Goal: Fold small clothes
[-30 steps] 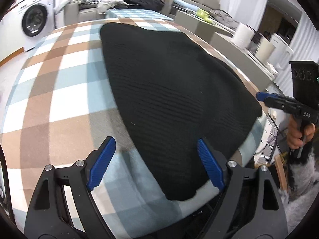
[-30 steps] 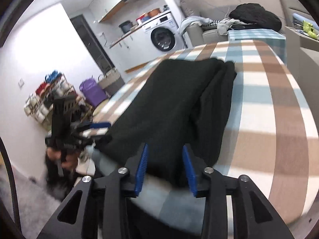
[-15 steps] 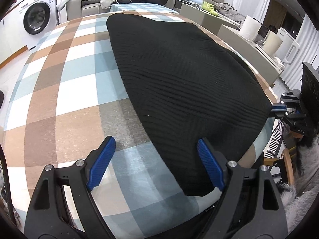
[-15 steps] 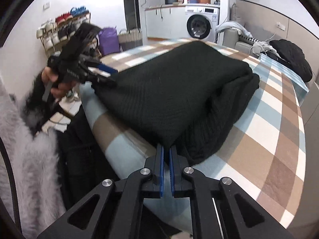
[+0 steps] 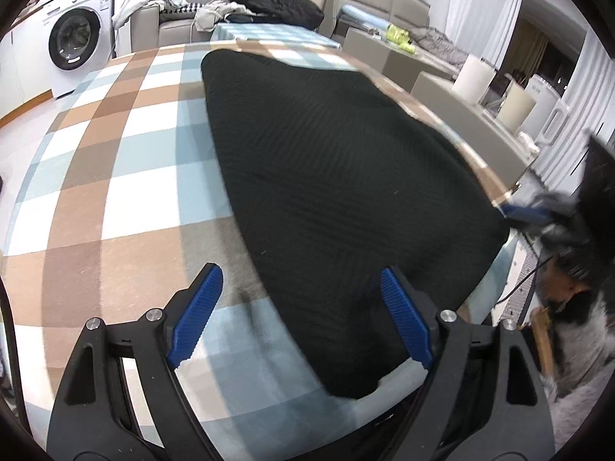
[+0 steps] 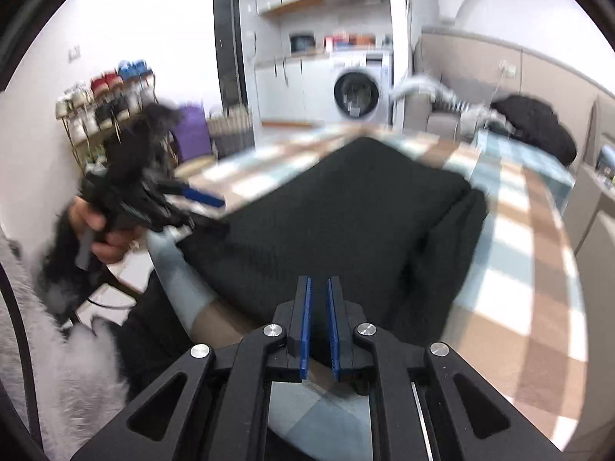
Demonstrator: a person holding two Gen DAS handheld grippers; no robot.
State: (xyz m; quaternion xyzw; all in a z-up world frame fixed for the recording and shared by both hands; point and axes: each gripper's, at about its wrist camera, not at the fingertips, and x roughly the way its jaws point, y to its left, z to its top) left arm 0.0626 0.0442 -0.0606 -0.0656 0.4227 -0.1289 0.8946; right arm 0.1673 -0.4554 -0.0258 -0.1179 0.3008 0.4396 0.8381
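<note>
With the left tongs (image 5: 296, 317) spread wide over the black knit garment (image 5: 346, 176) on the checked counter (image 5: 127, 176), the right tongs' (image 6: 319, 326) thin pinch on its near edge could slip.

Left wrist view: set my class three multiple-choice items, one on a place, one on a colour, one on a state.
1. The black ribbed knitted garment lies: A on the brown, blue and white checked cloth; B in a washing machine; C on the floor.
2. The left gripper has pads coloured: A red; B blue; C green.
3. The left gripper's jaws stand: A shut; B open; C hidden.
Key: 1A, it lies flat on the checks; 2B, both pads are plainly blue; 3B, a wide gap parts the pads.
</note>
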